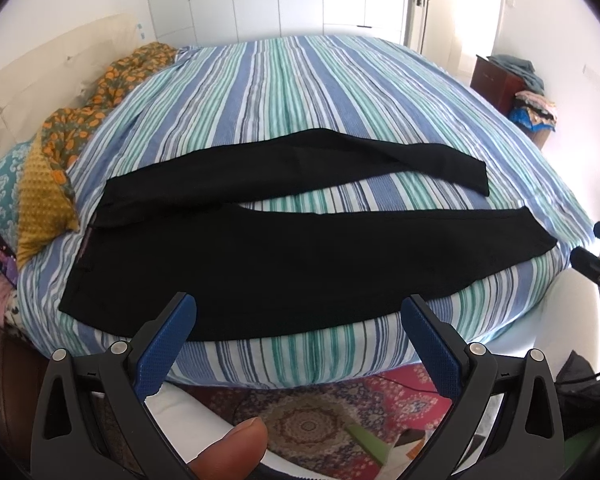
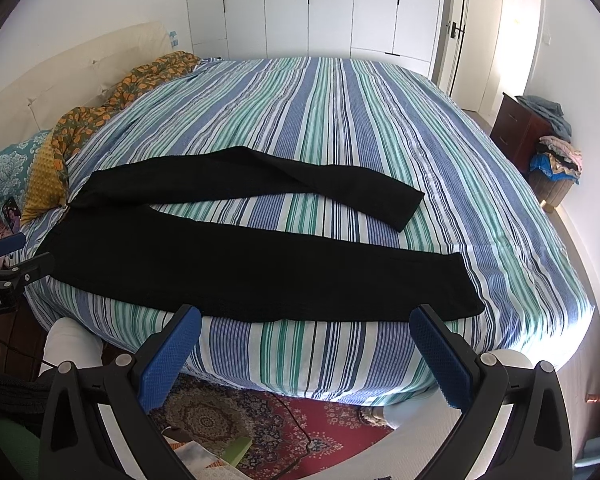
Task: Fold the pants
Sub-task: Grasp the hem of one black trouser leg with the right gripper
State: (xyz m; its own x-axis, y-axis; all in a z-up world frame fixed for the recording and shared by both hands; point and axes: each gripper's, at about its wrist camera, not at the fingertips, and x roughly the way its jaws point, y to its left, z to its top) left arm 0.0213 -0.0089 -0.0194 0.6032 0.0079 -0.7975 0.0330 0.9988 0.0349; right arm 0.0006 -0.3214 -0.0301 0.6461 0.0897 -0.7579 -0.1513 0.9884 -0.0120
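Observation:
Black pants (image 1: 284, 256) lie flat on the striped bed (image 1: 300, 92), waist at the left, two legs spread apart toward the right. They also show in the right wrist view (image 2: 228, 268). My left gripper (image 1: 298, 312) is open and empty, hovering at the bed's near edge over the near leg close to the waist. My right gripper (image 2: 306, 322) is open and empty, at the near edge by the near leg's lower half. The right gripper also shows at the right edge of the left wrist view (image 1: 592, 256); the left gripper shows at the left edge of the right wrist view (image 2: 16, 256).
Pillows and an orange floral blanket (image 1: 80, 120) lie at the bed's left. A phone (image 1: 2, 258) lies by the pillows. A wooden nightstand (image 2: 520, 128) with clothes stands at the far right. A patterned rug (image 2: 260, 420) covers the floor below.

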